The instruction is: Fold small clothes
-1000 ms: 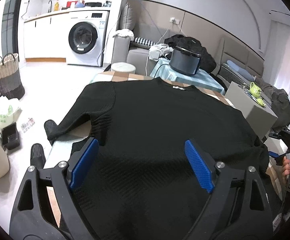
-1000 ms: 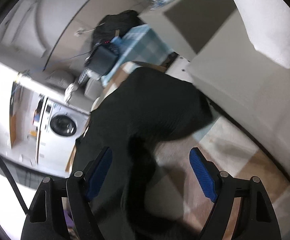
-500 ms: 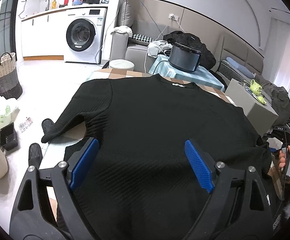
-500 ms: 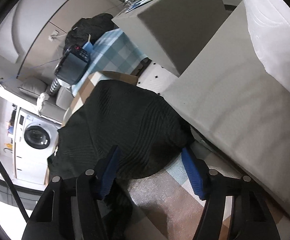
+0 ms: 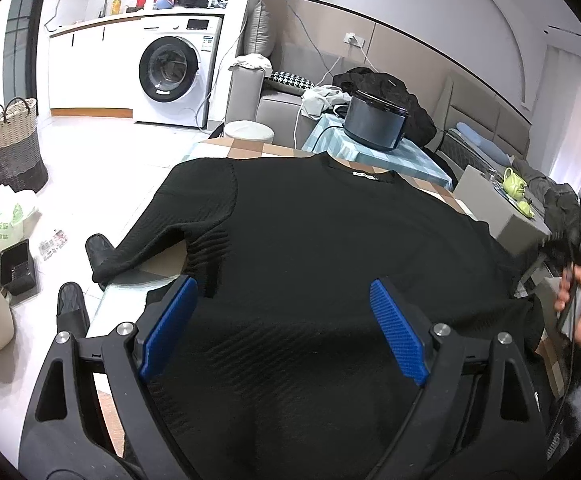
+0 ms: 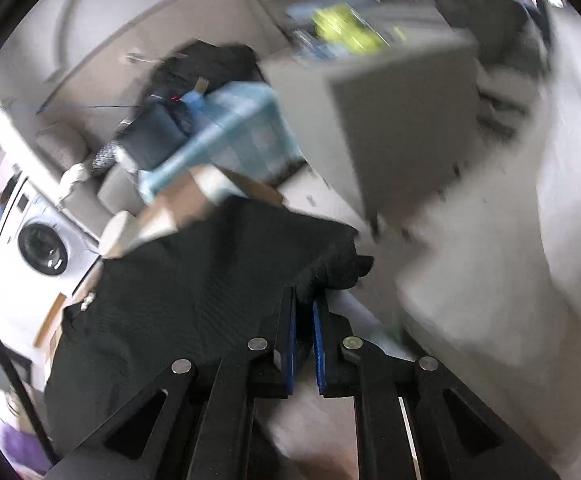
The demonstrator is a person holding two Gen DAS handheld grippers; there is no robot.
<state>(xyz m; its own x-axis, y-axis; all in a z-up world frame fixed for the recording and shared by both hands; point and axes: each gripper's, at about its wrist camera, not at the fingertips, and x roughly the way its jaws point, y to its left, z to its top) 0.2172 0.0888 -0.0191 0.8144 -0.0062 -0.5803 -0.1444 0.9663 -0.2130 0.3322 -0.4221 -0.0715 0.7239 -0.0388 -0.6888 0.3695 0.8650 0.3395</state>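
Black sweater (image 5: 330,248) lies spread flat, collar away, over the checked surface (image 5: 250,148), one sleeve hanging off its left edge. The left gripper (image 5: 284,328) hovers over the sweater's lower part with its blue fingers (image 5: 396,336) wide apart and nothing between them. The right gripper (image 6: 304,300) has its fingers pinched together on the sweater's right sleeve end (image 6: 338,268).

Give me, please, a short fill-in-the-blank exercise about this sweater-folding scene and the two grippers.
1. The sweater spread on the table is ____ in colour.
2. The right gripper is shut on the sweater's ____.
3. The left gripper hovers with its jaws ____.
4. The appliance with a round door is a washing ____.

Missing words: black; sleeve; open; machine
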